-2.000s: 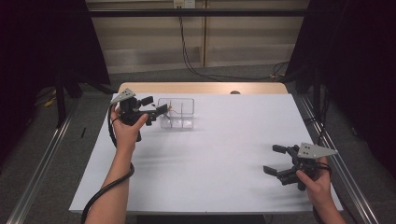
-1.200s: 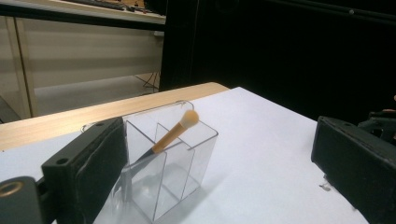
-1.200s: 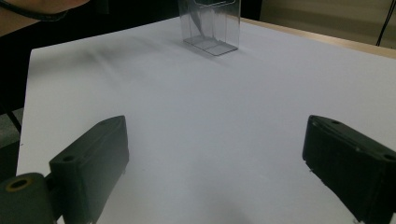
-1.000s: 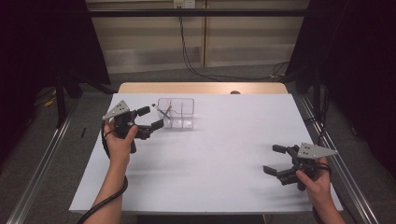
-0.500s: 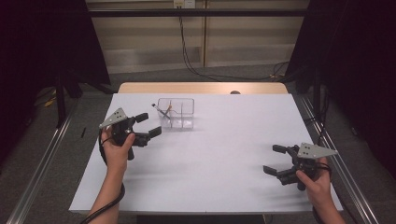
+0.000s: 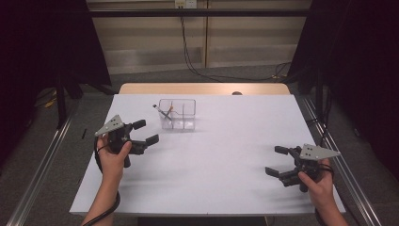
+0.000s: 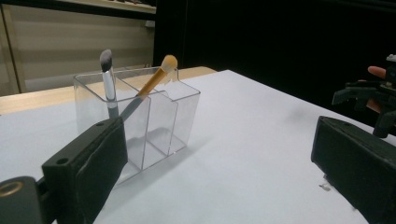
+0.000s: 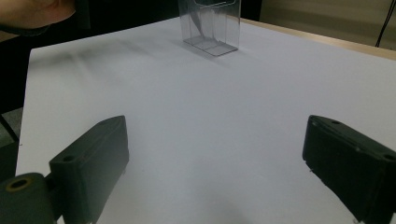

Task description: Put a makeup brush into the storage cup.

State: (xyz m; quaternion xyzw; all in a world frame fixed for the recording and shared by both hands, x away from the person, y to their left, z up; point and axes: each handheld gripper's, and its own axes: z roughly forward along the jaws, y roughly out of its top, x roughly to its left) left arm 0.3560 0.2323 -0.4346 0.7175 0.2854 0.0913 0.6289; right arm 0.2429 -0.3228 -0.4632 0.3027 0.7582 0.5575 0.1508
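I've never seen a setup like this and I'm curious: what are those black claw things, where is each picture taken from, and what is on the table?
A person holds a hand tool in each hand: the left gripper and the right gripper. Both are open and hold nothing. The high view looks down from above the person's side. The other two pictures come from cameras riding on each gripper, with its black jaws rising at the bottom. On the white table stands a clear divided organizer. In it lean two makeup brushes, one with a grey tip and one with an orange tip.

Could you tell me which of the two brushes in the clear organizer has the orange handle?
It is the leaning brush with the yellow-orange tip, resting across the divider of the clear organizer. The other brush stands nearly upright, with a silver handle and grey bristles.
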